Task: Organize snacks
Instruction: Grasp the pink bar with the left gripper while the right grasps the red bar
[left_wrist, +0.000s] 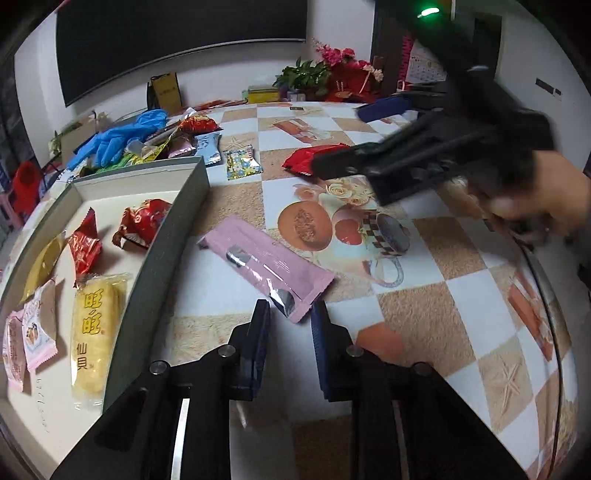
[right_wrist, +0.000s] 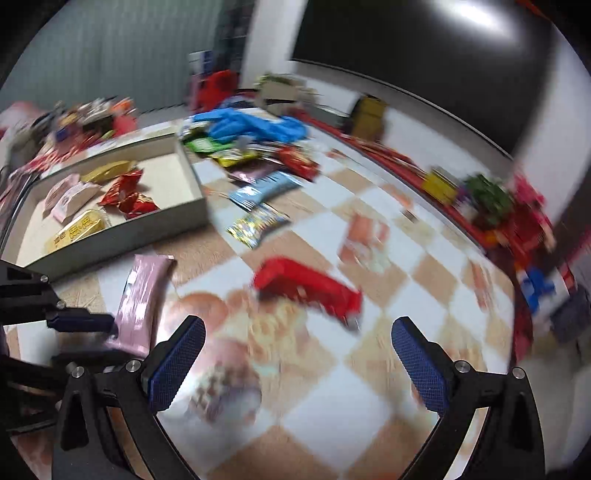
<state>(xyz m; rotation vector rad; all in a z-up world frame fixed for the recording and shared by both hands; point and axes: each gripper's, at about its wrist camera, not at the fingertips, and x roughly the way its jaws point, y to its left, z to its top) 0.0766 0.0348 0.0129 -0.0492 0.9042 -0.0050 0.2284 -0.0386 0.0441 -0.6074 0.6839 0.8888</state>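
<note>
A long pink snack packet (left_wrist: 266, 264) lies flat on the tablecloth, its near end between the fingertips of my left gripper (left_wrist: 290, 314), which is open around it. It also shows in the right wrist view (right_wrist: 142, 295). A grey box (left_wrist: 177, 221) at the left holds several snacks, among them a yellow rice cracker pack (left_wrist: 96, 332). A red packet (right_wrist: 306, 288) lies on the table just beyond my right gripper (right_wrist: 297, 339), which is wide open and empty. The right wrist view is blurred. In the left wrist view the right gripper (left_wrist: 332, 162) hovers by the red packet (left_wrist: 301, 160).
A pile of loose snacks (left_wrist: 184, 142) and blue gloves (left_wrist: 122, 138) lies behind the box. A patterned small packet (left_wrist: 243, 162) and a light blue one (right_wrist: 262, 188) lie on the checkered tablecloth. Flowers (left_wrist: 332, 74) and boxes stand at the far edge.
</note>
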